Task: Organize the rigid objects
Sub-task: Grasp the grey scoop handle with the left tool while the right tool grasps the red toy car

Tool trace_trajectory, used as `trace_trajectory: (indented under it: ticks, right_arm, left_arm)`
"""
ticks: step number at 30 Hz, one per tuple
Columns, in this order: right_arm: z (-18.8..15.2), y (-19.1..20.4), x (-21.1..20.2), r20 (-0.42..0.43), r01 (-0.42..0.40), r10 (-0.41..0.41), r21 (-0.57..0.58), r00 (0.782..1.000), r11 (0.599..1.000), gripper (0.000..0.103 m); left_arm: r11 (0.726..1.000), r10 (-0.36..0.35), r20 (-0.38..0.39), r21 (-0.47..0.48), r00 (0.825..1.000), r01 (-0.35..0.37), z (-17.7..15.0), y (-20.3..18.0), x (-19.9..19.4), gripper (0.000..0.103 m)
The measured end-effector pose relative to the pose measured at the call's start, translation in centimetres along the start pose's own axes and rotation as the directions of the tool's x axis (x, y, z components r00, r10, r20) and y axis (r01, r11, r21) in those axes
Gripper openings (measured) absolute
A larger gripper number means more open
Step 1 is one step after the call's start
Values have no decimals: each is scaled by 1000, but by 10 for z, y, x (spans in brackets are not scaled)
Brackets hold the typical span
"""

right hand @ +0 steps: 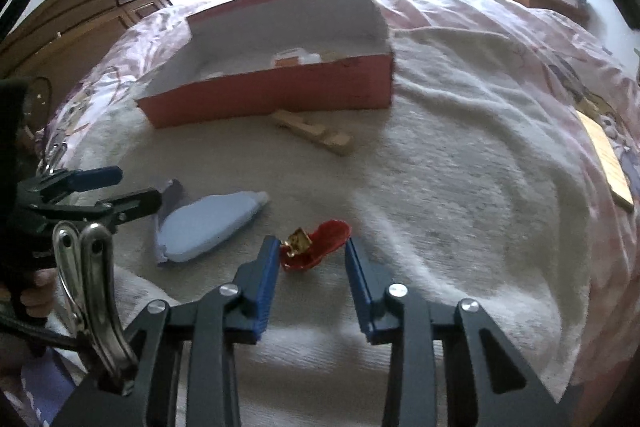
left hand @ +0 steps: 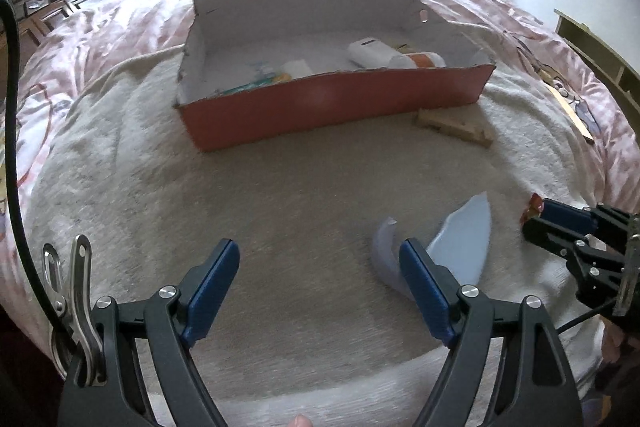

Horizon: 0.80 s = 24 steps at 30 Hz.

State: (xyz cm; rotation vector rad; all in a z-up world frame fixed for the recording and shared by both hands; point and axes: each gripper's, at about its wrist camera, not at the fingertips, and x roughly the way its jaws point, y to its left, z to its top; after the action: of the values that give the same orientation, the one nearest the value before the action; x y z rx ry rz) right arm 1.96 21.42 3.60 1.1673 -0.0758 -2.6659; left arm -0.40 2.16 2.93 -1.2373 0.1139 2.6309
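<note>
My right gripper (right hand: pixel 312 246) has its blue pads at either side of a small red and gold object (right hand: pixel 330 235) that lies on the cream blanket, and both tips touch it. That gripper (left hand: pixel 534 223) also shows at the right edge of the left wrist view. A pale blue tube (left hand: pixel 464 239) lies just past the right finger of my left gripper (left hand: pixel 320 255), which stands open over bare blanket with nothing between its fingers. Further back stands the open red cardboard box (left hand: pixel 332 107), and a wooden piece (left hand: pixel 452 127) lies in front of it.
Inside the box lie a white bottle (left hand: pixel 372 53), an orange and white tube (left hand: pixel 424 61) and other small items. A wooden board (right hand: pixel 608 163) rests at the bed's right edge. The headboard (right hand: pixel 100 7) is at the left and a window sill runs behind.
</note>
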Motion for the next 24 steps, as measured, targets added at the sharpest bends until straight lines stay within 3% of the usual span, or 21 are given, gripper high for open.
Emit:
trace_trajectory:
  ticks: [5,10,14,18,24]
  right_arm:
    - [0,8,5,-10,-37,36,-8,999,999,36]
    - [-3,6,10,-24,-52,52,10,998,999,36]
    - [-3,5,10,-24,-52,52,12,998,999,36]
    - [-3,3,10,-25,-56,57,17,998,998,36]
    - [-4,1,11,-25,-62,63,24,998,998,36]
  left_arm:
    - [997,82,-5,-15,997,-82,-6,14,-2,84]
    - [1000,18,10,-25,1000,-18,-11,20,-11,84]
    - [995,-67,28,80,997,64,-13,1,-18,84]
    - [969,-162,-13,186,987,161,-23,-21,-15,84]
    - [927,-129,-28,351,991,131,-30,-42,0,84]
